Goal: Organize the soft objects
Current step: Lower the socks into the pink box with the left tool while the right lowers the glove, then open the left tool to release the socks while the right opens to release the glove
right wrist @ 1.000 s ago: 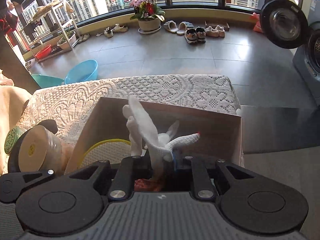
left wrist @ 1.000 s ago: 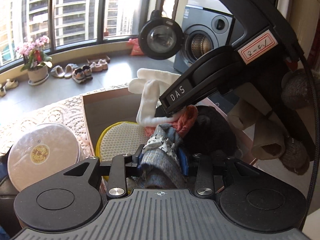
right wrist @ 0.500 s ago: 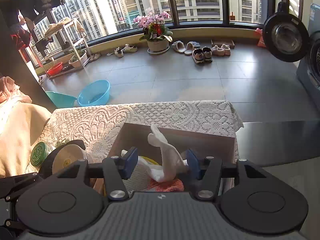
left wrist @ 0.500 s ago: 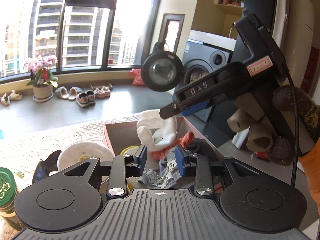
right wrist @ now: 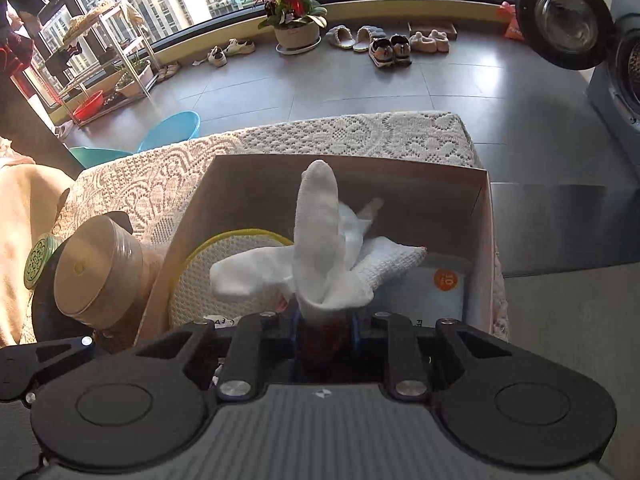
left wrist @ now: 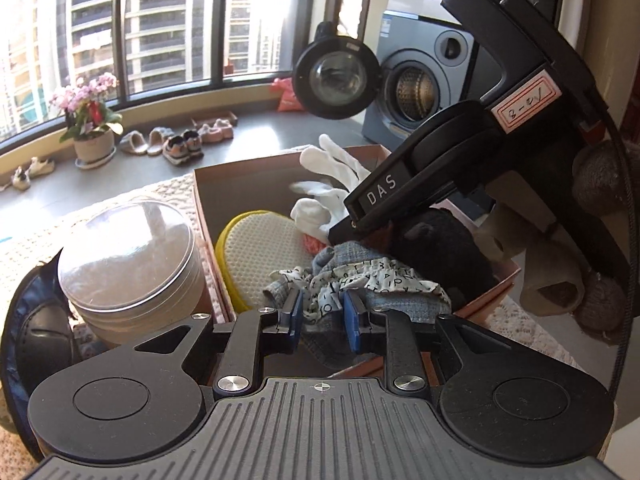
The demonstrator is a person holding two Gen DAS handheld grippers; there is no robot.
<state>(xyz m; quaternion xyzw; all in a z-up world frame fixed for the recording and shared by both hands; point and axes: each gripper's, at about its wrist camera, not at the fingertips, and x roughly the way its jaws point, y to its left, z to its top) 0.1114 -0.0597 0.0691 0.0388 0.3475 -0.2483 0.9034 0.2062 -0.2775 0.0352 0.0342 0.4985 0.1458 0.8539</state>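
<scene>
My left tongs [left wrist: 322, 314] have just closed on the lettered cloth [left wrist: 356, 280] in the cardboard box [right wrist: 348, 172]; my right tongs [right wrist: 324, 326] have closed on the white gloves [right wrist: 320, 256]. I judge the bundle could snag neighbouring items if lifted. Beyond, a lace-covered desk [right wrist: 328, 136], then the tiled floor [right wrist: 360, 84].
</scene>
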